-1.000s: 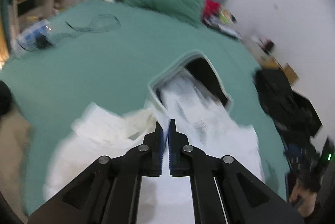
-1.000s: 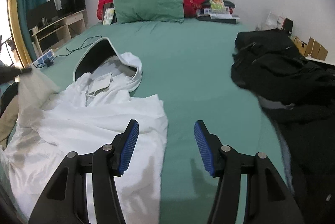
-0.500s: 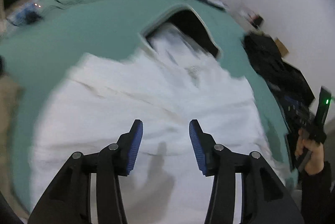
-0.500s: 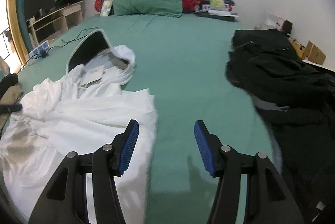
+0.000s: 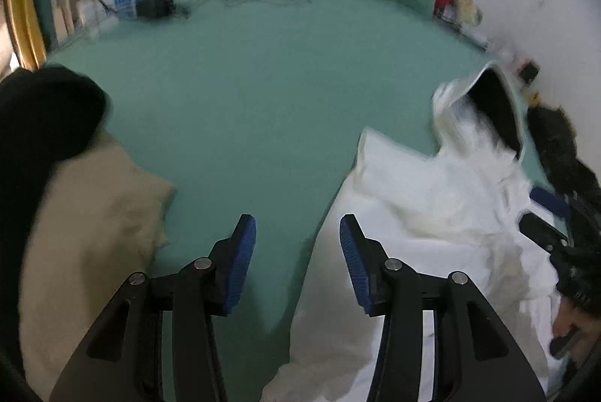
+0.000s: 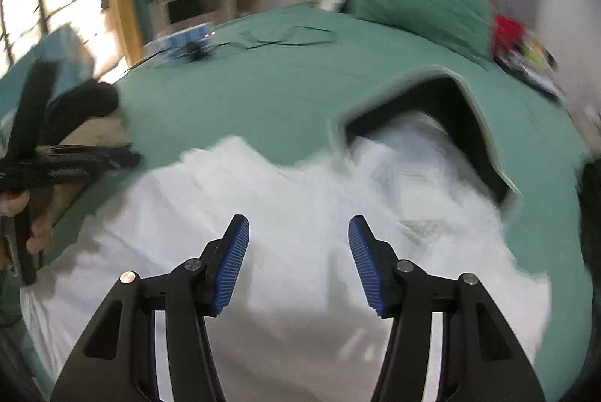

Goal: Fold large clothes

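A white hooded garment [image 6: 300,222] lies spread on the green bed [image 6: 263,94], its dark-lined hood [image 6: 450,116] pointing toward the headboard. My right gripper [image 6: 298,233] is open and empty, hovering over the middle of the garment. My left gripper [image 5: 298,233] is open and empty above bare green sheet, just left of the garment's left edge [image 5: 413,222]; the hood shows at its far right [image 5: 492,101]. Both views are motion-blurred.
A beige cloth [image 5: 90,229] with a black item [image 5: 41,116] lies at the bed's left edge. A cable and power strip [image 6: 195,41] lie further up. A green pillow [image 6: 417,4] sits at the headboard. Black clothes [image 5: 556,146] lie right of the garment.
The left gripper let go of the white cloth, opened and swung left off the garment. The right gripper swung left from the bare sheet to over the garment, staying open.
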{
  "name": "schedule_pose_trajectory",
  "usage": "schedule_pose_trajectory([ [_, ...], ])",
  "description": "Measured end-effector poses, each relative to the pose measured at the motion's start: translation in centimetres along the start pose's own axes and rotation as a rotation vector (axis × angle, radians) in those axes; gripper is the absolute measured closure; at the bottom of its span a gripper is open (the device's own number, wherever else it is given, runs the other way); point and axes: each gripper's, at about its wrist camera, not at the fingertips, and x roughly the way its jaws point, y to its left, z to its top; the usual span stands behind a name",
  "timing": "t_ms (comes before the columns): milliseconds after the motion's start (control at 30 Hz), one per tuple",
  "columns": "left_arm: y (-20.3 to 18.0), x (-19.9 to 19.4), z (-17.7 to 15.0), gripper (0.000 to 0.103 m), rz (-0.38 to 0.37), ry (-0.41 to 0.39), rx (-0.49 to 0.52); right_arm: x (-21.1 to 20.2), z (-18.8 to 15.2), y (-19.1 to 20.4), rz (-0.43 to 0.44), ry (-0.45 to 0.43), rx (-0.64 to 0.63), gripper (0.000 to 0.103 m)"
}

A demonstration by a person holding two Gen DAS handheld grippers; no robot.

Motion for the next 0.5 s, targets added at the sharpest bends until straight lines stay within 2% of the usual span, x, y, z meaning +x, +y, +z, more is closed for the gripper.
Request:
schedule_pose_trajectory([
  [33, 0.1, 0.3, 0.0, 0.054, -0.036, -0.005, 0.002, 1.3, 0.8, 1.2, 0.01, 0.012, -0.032, 0.048],
  [100, 0.4, 0.4, -0.3, 0.054, -0.032, -0.017, -0.012, 3.8, 2.0, 3.4, 0.031, 0.047, -0.082, 0.048],
  [133, 0.5, 0.8, -0.4, 0.054, -0.018, 0.005, -0.024, 4.9, 2.3, 4.2, 0.036, 0.072, -0.1, 0.048],
  [200, 0.8, 1.6, -0.4, 0.054, -0.057, 0.04, -0.064, 6.9, 2.5, 5.0, 0.057, 0.138, -0.115, 0.048],
  [267, 1.5, 1.7, -0.3, 0.054, -0.089, 0.049, -0.098, 8.3, 2.3, 5.3, 0.075, 0.173, -0.1, 0.06],
  [300, 1.5, 1.7, -0.3, 0.054, -0.095, 0.052, -0.097, 8.7, 2.3, 5.0, 0.08, 0.183, -0.086, 0.085],
  [333, 1.6, 1.6, -0.3, 0.054, -0.1, 0.055, -0.094, 8.8, 2.3, 4.6, 0.078, 0.187, -0.065, 0.096],
  [400, 1.8, 1.6, -0.6, 0.057, -0.105, 0.052, -0.099, 7.9, 2.6, 3.4, 0.087, 0.152, -0.001, 0.099],
  [467, 1.7, 1.7, -0.8, 0.067, -0.074, 0.05, -0.09, 6.2, 2.9, 2.1, 0.078, 0.097, 0.03, 0.099],
  [500, 1.5, 1.8, -0.9, 0.077, -0.049, 0.047, -0.072, 4.7, 3.1, 1.3, 0.056, 0.061, 0.03, 0.099],
])
